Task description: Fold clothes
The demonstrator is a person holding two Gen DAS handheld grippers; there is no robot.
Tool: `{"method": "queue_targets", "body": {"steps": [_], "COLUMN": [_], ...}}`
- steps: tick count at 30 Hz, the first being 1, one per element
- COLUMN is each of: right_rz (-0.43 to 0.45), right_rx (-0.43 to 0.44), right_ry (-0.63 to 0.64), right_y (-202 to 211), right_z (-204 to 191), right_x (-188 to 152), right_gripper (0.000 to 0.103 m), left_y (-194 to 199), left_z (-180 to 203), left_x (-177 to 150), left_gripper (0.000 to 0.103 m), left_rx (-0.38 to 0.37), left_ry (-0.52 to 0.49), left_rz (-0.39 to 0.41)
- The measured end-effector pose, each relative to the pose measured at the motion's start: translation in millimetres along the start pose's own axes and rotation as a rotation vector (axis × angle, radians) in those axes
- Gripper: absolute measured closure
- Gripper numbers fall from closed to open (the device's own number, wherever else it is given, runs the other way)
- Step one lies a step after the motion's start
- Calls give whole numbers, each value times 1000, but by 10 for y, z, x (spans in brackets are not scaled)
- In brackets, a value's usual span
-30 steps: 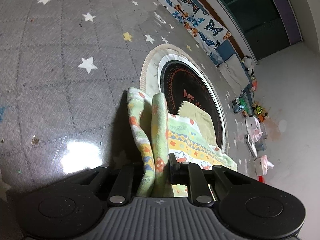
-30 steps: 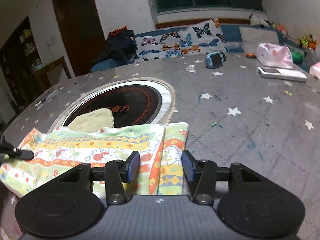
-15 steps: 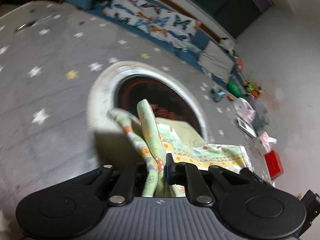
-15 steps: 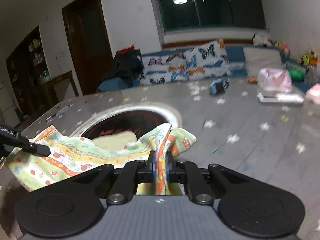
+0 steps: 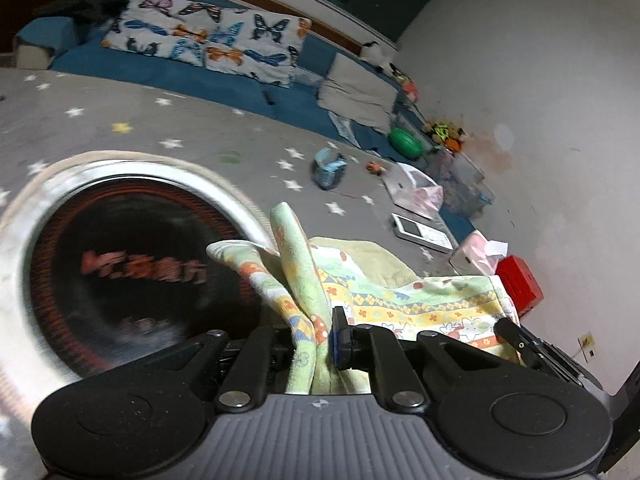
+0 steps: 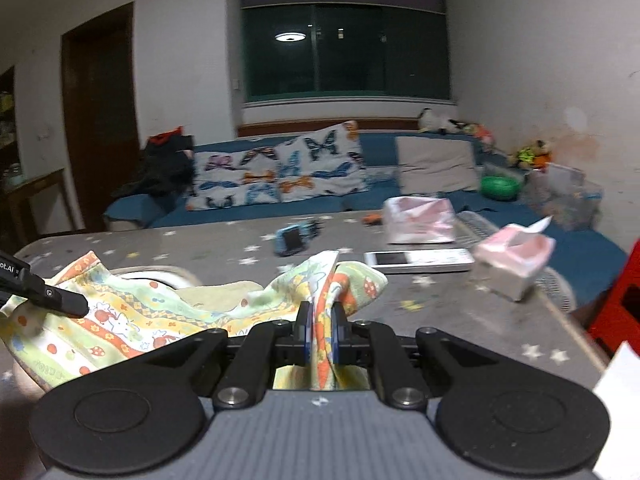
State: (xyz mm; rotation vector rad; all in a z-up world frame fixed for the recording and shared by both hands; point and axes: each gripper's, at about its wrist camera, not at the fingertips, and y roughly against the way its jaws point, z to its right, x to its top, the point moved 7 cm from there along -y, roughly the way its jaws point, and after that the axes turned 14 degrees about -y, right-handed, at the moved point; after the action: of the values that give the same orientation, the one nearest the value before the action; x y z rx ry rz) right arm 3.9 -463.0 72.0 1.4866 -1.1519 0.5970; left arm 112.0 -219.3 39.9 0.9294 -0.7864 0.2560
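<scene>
A pale green cloth (image 5: 420, 304) printed with orange and yellow cartoon bands hangs stretched between my two grippers above the grey star-patterned table (image 5: 224, 136). My left gripper (image 5: 316, 336) is shut on one bunched corner, which stands up in folds between the pads. My right gripper (image 6: 320, 328) is shut on the opposite corner of the cloth (image 6: 132, 316). The left gripper's tip (image 6: 44, 296) shows at the left edge of the right wrist view. In the left wrist view the right gripper's finger (image 5: 516, 340) sits at the cloth's far end. A plain yellow-green layer (image 6: 216, 294) lies under the cloth.
A round black hotplate with a white rim (image 5: 120, 264) sits in the table under the cloth's left part. On the table's far side lie a blue toy (image 6: 294, 238), a white device (image 6: 416, 260), pink tissue packs (image 6: 516, 250) and a red box (image 5: 520, 284). A blue sofa (image 6: 256, 208) runs behind.
The right gripper closed on the cloth's corner. Both grippers then rose, lifting the cloth off the table. The left gripper rolled and swung across the hotplate.
</scene>
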Motion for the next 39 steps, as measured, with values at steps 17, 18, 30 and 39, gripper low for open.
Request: {"method": "queue_targets", "body": {"steps": [17,18,30,39], "right_rz": [-139,-144,-130,-174], "right_rx": [-126,-125,-161,-119], "right_ry": [-65,-61,-40,-68], "right_y": [-237,-231,-210,-567], "right_z": [738,740,783,686], "right_x": [-506,-527,-419,-403], "right_gripper": [95,95,81,81], "left_y": [-629,-620,-480,-405], "left_z": [122,127,77,-163], "left_x": [-479,-485,-477,-361], "left_gripper": [93,92,58,57], "left_rx": [0,3,74,165], "left_ry": [-26,-35,-96,-97], "left_rz": [-180,-182,-177,-147]}}
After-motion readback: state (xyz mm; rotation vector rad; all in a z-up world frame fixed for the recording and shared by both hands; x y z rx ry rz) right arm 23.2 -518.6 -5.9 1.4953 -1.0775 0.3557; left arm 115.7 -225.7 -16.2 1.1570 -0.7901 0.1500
